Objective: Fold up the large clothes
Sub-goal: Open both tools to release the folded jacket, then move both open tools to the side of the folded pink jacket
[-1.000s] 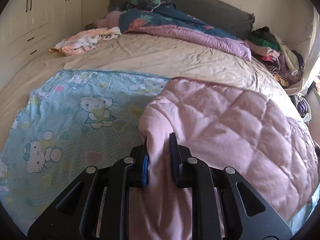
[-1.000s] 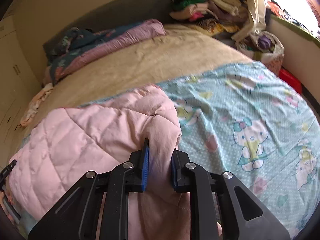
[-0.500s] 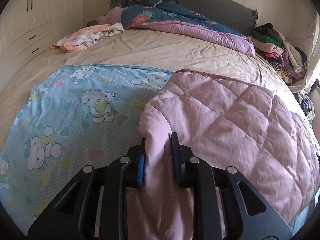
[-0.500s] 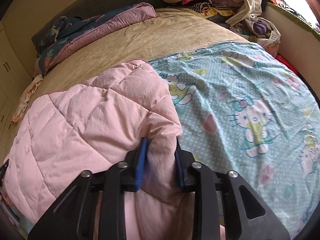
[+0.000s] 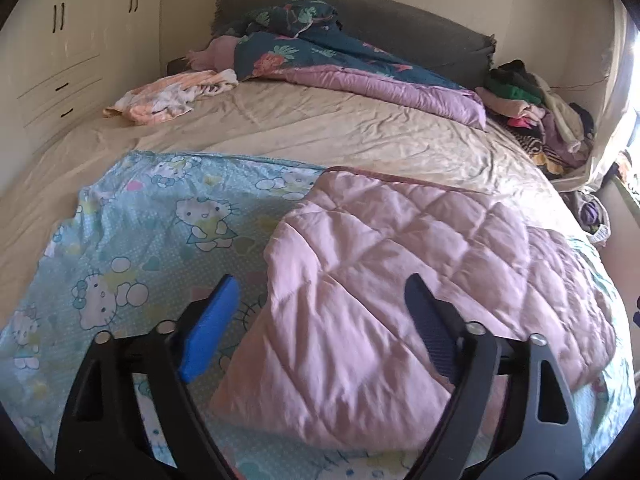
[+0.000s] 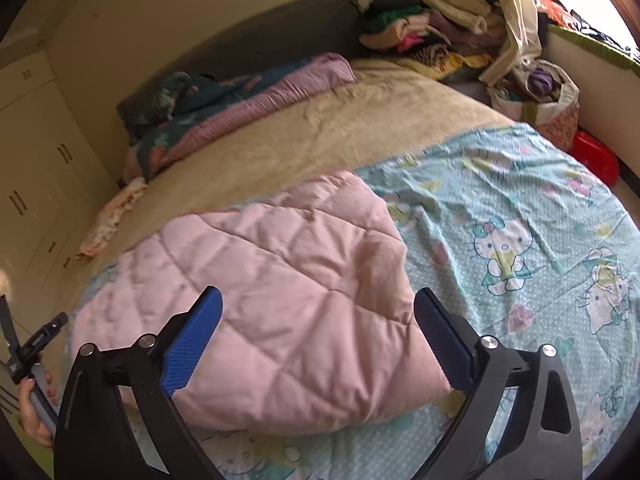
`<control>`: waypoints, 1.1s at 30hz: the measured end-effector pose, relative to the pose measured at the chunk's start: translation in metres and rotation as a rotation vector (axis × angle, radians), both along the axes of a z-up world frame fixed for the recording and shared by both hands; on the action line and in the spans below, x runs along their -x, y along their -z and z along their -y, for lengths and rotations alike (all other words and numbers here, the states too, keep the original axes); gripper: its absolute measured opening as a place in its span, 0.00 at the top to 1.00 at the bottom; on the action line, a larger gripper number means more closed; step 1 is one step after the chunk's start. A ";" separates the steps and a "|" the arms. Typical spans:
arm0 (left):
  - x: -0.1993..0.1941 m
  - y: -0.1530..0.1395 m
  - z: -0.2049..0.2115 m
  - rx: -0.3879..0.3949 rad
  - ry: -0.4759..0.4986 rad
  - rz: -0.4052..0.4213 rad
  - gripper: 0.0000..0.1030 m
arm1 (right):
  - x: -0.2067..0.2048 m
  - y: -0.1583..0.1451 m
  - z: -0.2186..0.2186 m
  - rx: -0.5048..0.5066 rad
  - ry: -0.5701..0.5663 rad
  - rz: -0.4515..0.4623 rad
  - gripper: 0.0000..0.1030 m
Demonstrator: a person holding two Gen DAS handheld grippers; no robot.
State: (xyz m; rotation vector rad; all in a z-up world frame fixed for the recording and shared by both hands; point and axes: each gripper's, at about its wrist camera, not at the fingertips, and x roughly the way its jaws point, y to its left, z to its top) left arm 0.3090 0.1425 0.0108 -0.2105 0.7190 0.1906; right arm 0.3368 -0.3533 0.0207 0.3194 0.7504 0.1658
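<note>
A pink quilted blanket [image 5: 420, 276] lies folded over on the bed, on top of its own light blue cartoon-cat printed side [image 5: 152, 248]. In the right wrist view the pink fold [image 6: 288, 300] lies left of the blue printed part [image 6: 520, 240]. My left gripper [image 5: 320, 296] is open and empty, its jaws spread just above the near edge of the pink fold. My right gripper [image 6: 320, 312] is open and empty too, spread over the other near corner of the fold. The other gripper's handle and a hand [image 6: 32, 368] show at the left edge of the right wrist view.
The beige bed sheet [image 5: 320, 132] stretches behind. A dark floral and purple duvet [image 5: 340, 64] lies by the grey headboard. A peach garment [image 5: 168, 96] lies far left. A clothes pile [image 5: 536, 108] sits far right. White wardrobe [image 5: 60, 60] stands left. A bag [image 6: 536, 96] and red box [image 6: 596, 156] stand beside the bed.
Both grippers were shut on the pink edge of the blanket; now both have opened and let it go, and the fold rests flat on the bed.
</note>
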 end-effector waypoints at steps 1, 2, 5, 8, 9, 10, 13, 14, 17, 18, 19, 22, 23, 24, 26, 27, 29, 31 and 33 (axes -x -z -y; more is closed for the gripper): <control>0.003 -0.002 0.002 -0.002 0.001 0.004 0.19 | 0.006 -0.006 -0.001 -0.004 -0.006 0.013 0.05; 0.007 -0.006 0.004 -0.006 0.004 0.008 0.16 | 0.011 -0.011 -0.001 -0.007 -0.010 0.023 0.05; 0.018 -0.014 0.009 -0.013 0.016 0.026 0.11 | 0.025 -0.022 -0.002 -0.007 -0.013 0.051 0.04; 0.029 -0.021 0.014 -0.024 0.024 0.041 0.10 | 0.039 -0.033 -0.003 -0.003 -0.015 0.081 0.04; 0.032 -0.023 0.016 -0.028 0.027 0.046 0.09 | 0.044 -0.036 -0.004 -0.003 -0.017 0.089 0.04; 0.035 -0.025 0.017 -0.030 0.029 0.049 0.09 | 0.048 -0.038 -0.003 -0.006 -0.019 0.095 0.04; 0.044 -0.028 0.021 -0.034 0.035 0.053 0.09 | 0.062 -0.046 -0.006 0.010 -0.025 0.115 0.04; 0.048 -0.029 0.022 -0.032 0.040 0.052 0.09 | 0.066 -0.047 -0.006 0.010 -0.027 0.118 0.04; 0.058 -0.027 0.024 -0.020 0.046 0.047 0.09 | 0.078 -0.047 -0.007 -0.002 -0.037 0.111 0.04; 0.062 -0.025 0.025 -0.018 0.046 0.043 0.09 | 0.082 -0.047 -0.007 -0.003 -0.038 0.111 0.04; 0.066 -0.023 0.025 -0.016 0.044 0.039 0.09 | 0.086 -0.046 -0.007 -0.006 -0.037 0.111 0.04; 0.076 -0.016 0.028 -0.019 0.041 0.028 0.09 | 0.096 -0.040 -0.009 -0.015 -0.034 0.101 0.04; 0.080 -0.012 0.029 -0.024 0.036 0.021 0.09 | 0.099 -0.038 -0.010 -0.015 -0.031 0.097 0.04; 0.083 -0.009 0.029 -0.019 0.037 0.016 0.09 | 0.103 -0.034 -0.011 -0.019 -0.025 0.090 0.04; 0.088 -0.002 0.029 -0.004 0.035 0.000 0.09 | 0.108 -0.028 -0.011 -0.024 -0.011 0.080 0.04; 0.090 0.002 0.029 0.000 0.033 -0.006 0.09 | 0.112 -0.022 -0.011 -0.032 -0.001 0.069 0.04; 0.094 0.011 0.028 0.009 0.030 -0.024 0.09 | 0.115 -0.012 -0.011 -0.041 0.017 0.050 0.04; 0.096 0.021 0.027 0.021 0.024 -0.045 0.09 | 0.117 0.003 -0.010 -0.063 0.039 0.014 0.04; 0.096 0.033 0.023 0.036 0.008 -0.075 0.09 | 0.115 0.016 -0.007 -0.069 0.063 -0.020 0.04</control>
